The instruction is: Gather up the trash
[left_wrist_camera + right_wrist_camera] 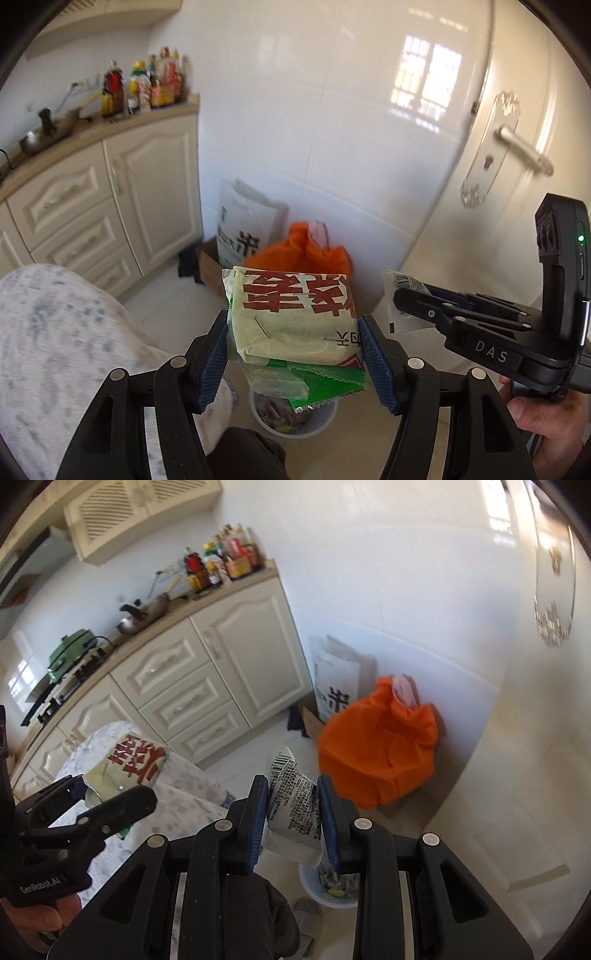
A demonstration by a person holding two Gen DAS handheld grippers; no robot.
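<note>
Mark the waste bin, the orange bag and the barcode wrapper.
waste bin [325, 421], left wrist view, rim.
orange bag [373, 746], right wrist view, front face.
barcode wrapper [293, 805], right wrist view, printed middle.

"DAS" on right tongs [397, 295], "GenRobot.AI" on left tongs [122, 794]

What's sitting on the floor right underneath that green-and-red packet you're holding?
Below the packet in the left gripper stands a pale bin with crumpled wrappers inside. The packet and the gripper's fingers cover much of the bin, so its far rim and most contents stay hidden.
</note>
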